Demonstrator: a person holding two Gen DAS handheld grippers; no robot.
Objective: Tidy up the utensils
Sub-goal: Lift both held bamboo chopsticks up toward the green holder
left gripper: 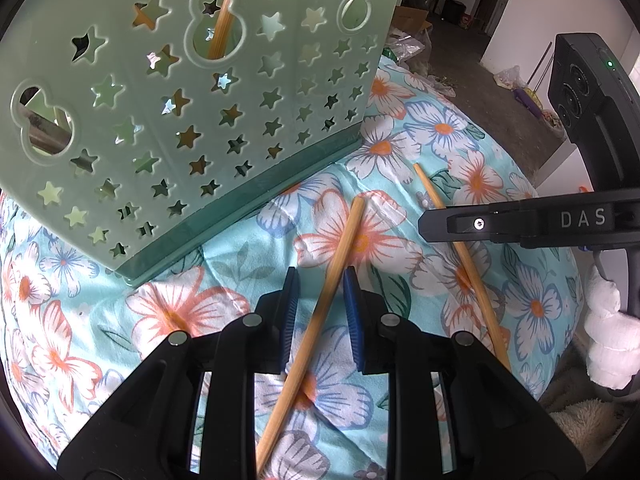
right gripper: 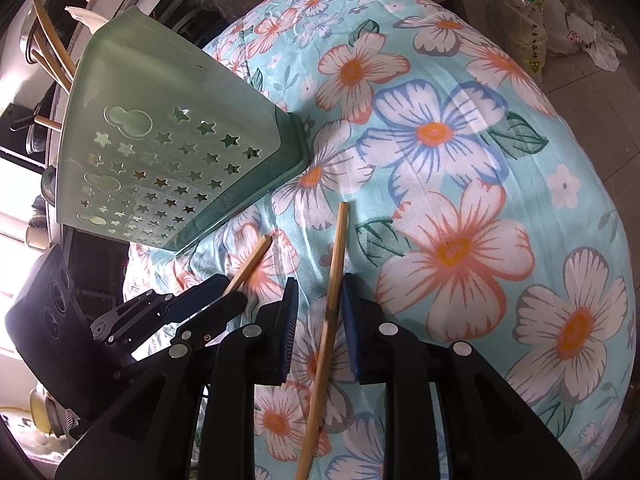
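the left tongs (left gripper: 319, 304) and right tongs (right gripper: 320, 304) each stand narrowly open astride one chopstick, left chopstick (left gripper: 320, 312) running 7-to-1 o'clock, right chopstick (right gripper: 328, 312) nearly 6-to-12, on the floral cloth (right gripper: 460, 168), green holder (left gripper: 192, 128) at 11 o'clock.

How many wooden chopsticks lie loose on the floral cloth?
2: one wooden chopstick lies between the left gripper's jaws, the other between the right gripper's. More stand inside the green star-perforated holder, partly hidden.
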